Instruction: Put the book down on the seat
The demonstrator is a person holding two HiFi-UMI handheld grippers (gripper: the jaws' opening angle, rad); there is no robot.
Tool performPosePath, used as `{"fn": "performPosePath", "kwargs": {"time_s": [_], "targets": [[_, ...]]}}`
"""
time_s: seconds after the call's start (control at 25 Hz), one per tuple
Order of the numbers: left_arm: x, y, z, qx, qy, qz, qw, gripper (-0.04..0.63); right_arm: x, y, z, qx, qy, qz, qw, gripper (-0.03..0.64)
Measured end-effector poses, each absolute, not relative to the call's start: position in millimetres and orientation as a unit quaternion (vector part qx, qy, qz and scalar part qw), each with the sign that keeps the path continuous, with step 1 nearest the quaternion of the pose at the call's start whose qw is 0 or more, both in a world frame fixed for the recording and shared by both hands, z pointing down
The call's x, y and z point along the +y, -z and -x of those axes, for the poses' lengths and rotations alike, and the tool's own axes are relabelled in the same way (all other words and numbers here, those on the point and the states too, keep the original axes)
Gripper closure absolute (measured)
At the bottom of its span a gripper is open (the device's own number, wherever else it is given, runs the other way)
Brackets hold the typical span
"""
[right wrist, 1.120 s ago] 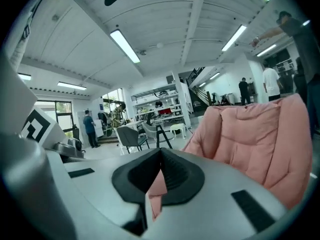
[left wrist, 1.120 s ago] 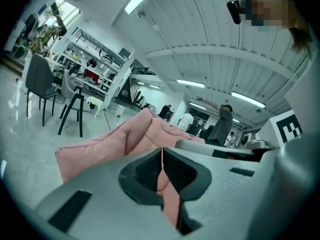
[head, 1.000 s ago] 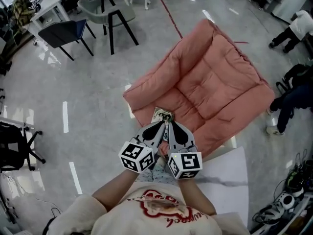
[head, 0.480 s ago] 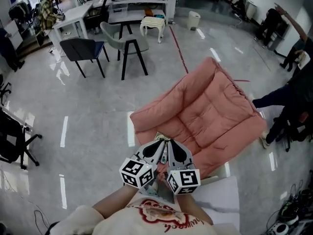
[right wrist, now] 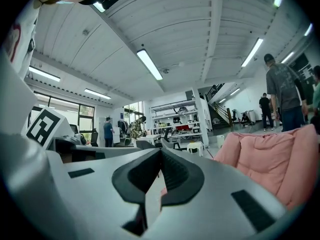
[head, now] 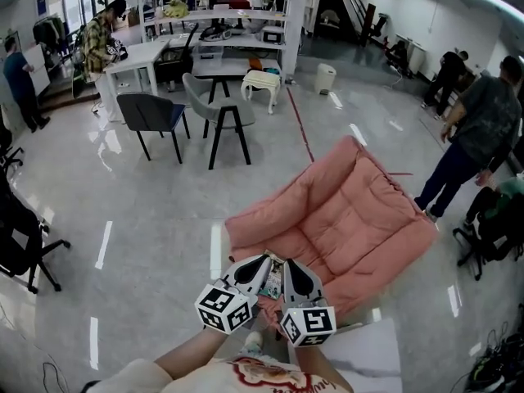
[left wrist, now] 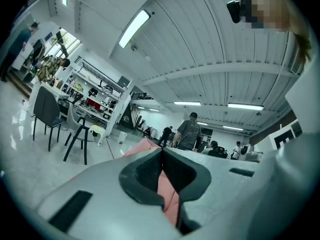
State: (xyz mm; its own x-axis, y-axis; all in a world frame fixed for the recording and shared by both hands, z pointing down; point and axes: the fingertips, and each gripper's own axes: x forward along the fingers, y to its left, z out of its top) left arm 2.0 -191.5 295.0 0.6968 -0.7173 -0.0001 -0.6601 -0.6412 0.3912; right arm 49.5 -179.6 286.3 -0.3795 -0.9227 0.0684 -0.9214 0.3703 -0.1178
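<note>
The seat is a pink padded floor chair point(head: 352, 215) in the middle of the head view. A small patterned book point(head: 276, 280) shows at the seat's near edge, partly hidden between my two grippers. My left gripper point(head: 265, 260) and right gripper point(head: 289, 263) hover side by side just in front of that edge, tips almost touching. Both are shut with nothing between the jaws. The left gripper point(left wrist: 162, 153) sees a strip of pink seat point(left wrist: 169, 191) below its shut jaws. The right gripper point(right wrist: 160, 153) has the pink cushion point(right wrist: 272, 159) to its right.
A black chair point(head: 151, 115), a grey chair point(head: 214, 109) and a white stool point(head: 262, 83) stand beyond the seat. A person point(head: 463, 129) stands to its right. An office chair point(head: 20, 240) is at the left and a white board point(head: 368, 354) at the bottom right.
Both grippers have risen together and drawn back from the seat. The head view has tilted up, showing more of the room. A person now stands at the right.
</note>
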Motion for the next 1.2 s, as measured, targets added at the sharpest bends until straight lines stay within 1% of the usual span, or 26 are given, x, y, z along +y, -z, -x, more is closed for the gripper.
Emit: {"fn": "performPosePath", "kwargs": {"time_s": [0.24, 0.44, 0.56, 0.8, 1.0, 1.2], "targets": [[-117.7, -281.6, 42.4, -0.386, 0.093, -0.9, 0.179, 0.591, -105.1, -269.9, -18.1, 0.824, 0.055, 0.563, 0.017, 0.617], [-38.2, -286.6, 101.8, -0.381, 0.086, -0.904, 0.175, 0.591, -25.2, -278.4, 46.0, 0.824, 0.058, 0.564, 0.018, 0.617], [12.6, -290.3, 123.0, -0.377, 0.076, -0.906, 0.176, 0.591, 23.9, -277.9, 71.8, 0.827, 0.057, 0.559, 0.02, 0.617], [76.2, -284.8, 127.7, -0.359, 0.076, -0.913, 0.18, 0.591, 83.9, -267.9, 91.6, 0.831, 0.057, 0.553, 0.024, 0.617], [99.0, -272.1, 124.6, -0.342, 0.083, -0.919, 0.178, 0.591, 105.0, -258.0, 102.8, 0.834, 0.057, 0.548, 0.024, 0.617], [115.1, -269.2, 121.0, -0.332, 0.084, -0.921, 0.185, 0.591, 122.1, -251.6, 98.5, 0.826, 0.058, 0.559, 0.031, 0.617]]}}
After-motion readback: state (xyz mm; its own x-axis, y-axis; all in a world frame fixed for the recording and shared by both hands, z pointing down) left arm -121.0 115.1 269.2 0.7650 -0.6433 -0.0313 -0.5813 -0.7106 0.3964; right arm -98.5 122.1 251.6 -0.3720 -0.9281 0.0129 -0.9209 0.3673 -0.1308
